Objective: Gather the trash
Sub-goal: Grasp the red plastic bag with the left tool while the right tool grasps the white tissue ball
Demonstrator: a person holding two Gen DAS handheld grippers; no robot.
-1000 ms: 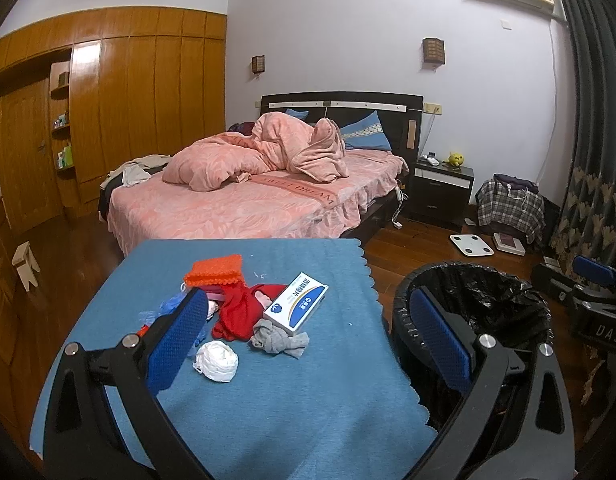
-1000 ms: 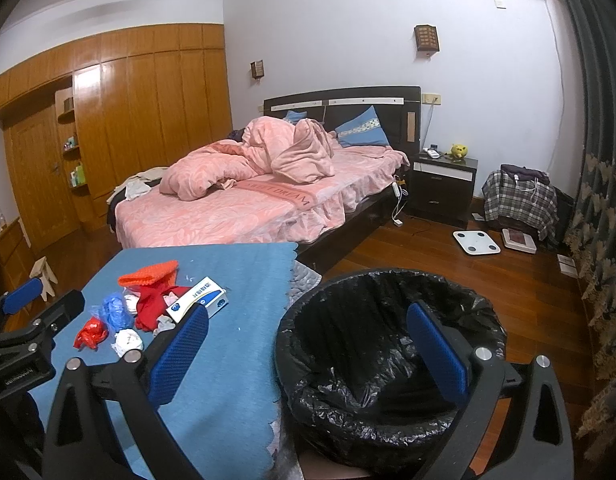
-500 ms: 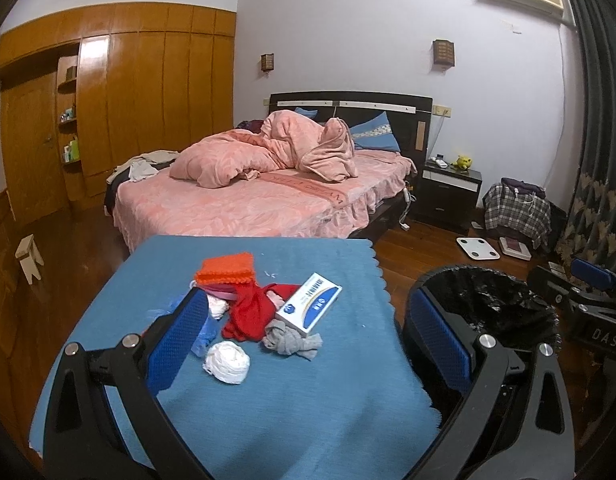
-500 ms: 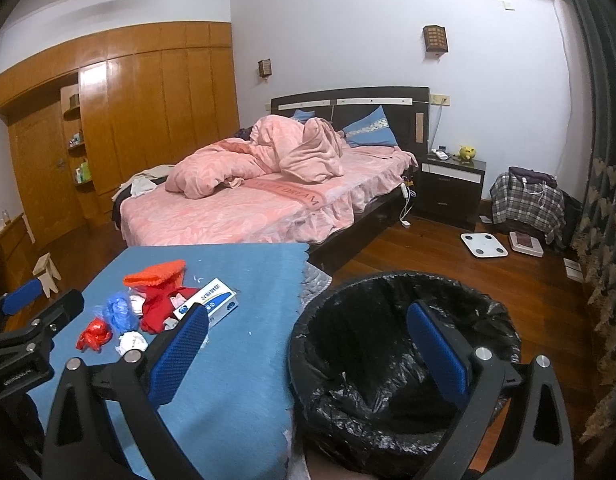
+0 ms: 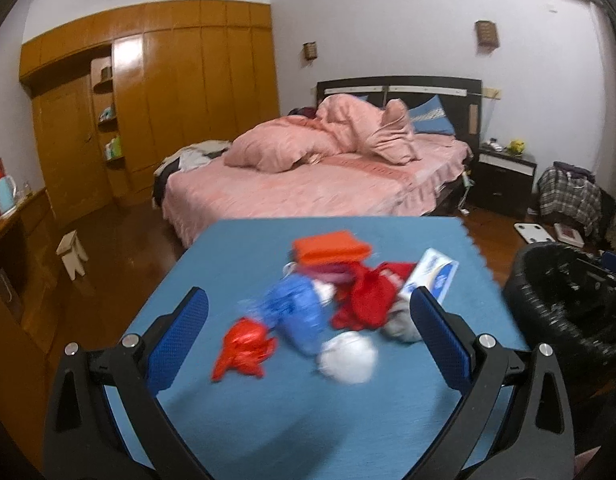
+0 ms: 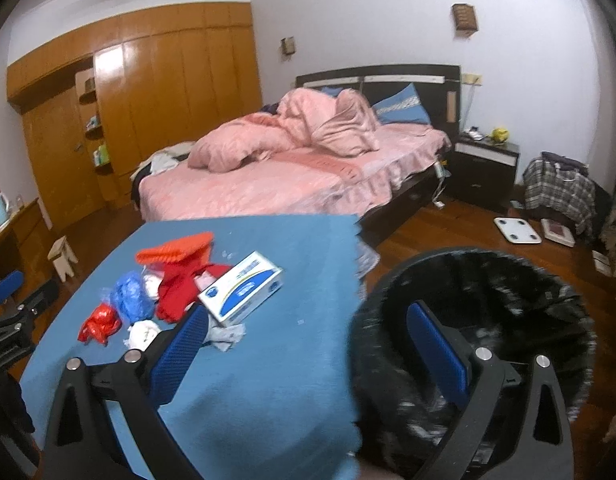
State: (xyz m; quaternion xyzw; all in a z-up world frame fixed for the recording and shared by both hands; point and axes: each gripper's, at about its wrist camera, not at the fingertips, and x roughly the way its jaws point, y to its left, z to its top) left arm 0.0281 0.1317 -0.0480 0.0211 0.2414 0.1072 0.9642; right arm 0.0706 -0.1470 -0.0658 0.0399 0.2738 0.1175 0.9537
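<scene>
Here both tongs, left tongs (image 5: 308,328) and right tongs (image 6: 308,344), gape empty near the blue-and-white carton (image 6: 240,289), its print unreadable, beside crumpled red cloth (image 6: 177,290).

White walls (image 5: 388,8), dark wood floor (image 6: 468,232). Tall wooden wardrobe (image 5: 167,92) along left wall. Bed (image 5: 308,184) with rumpled pink bedding against dark headboard (image 6: 380,76). Dark nightstand (image 6: 484,168) beside it. Two wall lamps unlit. Small wooden stool (image 5: 71,252) on floor.

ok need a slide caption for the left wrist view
Open left gripper faces a trash pile on the blue table, black-lined bin at right.
</scene>
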